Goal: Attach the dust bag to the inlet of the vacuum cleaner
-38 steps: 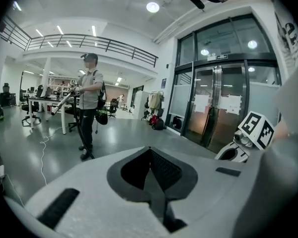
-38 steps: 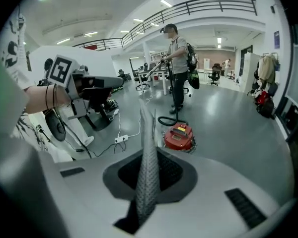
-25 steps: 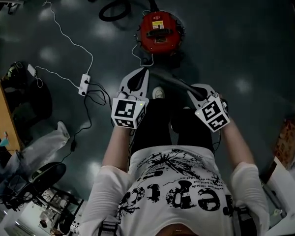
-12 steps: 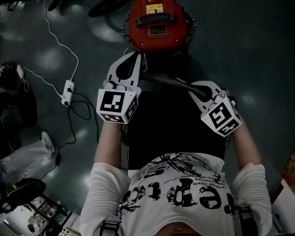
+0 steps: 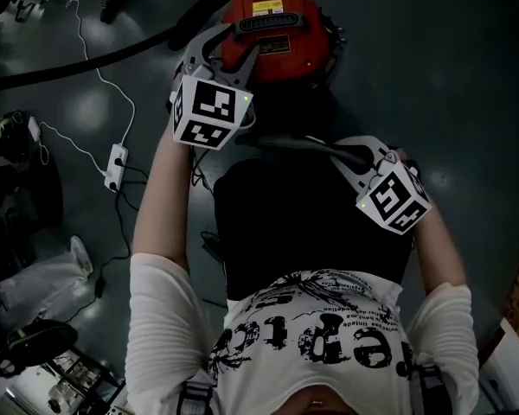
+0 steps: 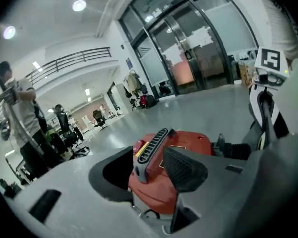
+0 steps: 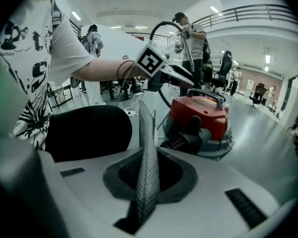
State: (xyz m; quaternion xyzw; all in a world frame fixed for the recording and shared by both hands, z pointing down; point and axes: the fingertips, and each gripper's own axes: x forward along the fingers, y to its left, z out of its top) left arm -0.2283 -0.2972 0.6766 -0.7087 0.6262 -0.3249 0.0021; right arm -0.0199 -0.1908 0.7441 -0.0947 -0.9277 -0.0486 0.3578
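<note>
- Red, and filling the middle of the left gripper view, the vacuum cleaner (image 6: 193, 145) lies straight ahead of the jaws. The left gripper (image 6: 151, 165) stands wide, its jaws having just been opening. The cleaner's grey handle (image 6: 150, 150) shows in the gap between them, not clamped.
- Right gripper view: the right gripper (image 7: 142, 110) is closed, its textured pads pressed flat together into one narrow blade. Beyond it the vacuum cleaner stands on the glossy grey floor (image 7: 268, 133), with a black corrugated hose stub (image 7: 181, 142) on its near side. The person's black-clad knee (image 7: 87, 130) lies to the left of the blade.
- Head view: the vacuum cleaner sits on the floor just ahead of the person's knees. The left gripper reaches over the cleaner's left edge. The right gripper hangs nearer the body, over the lap and apart from the cleaner.
</note>
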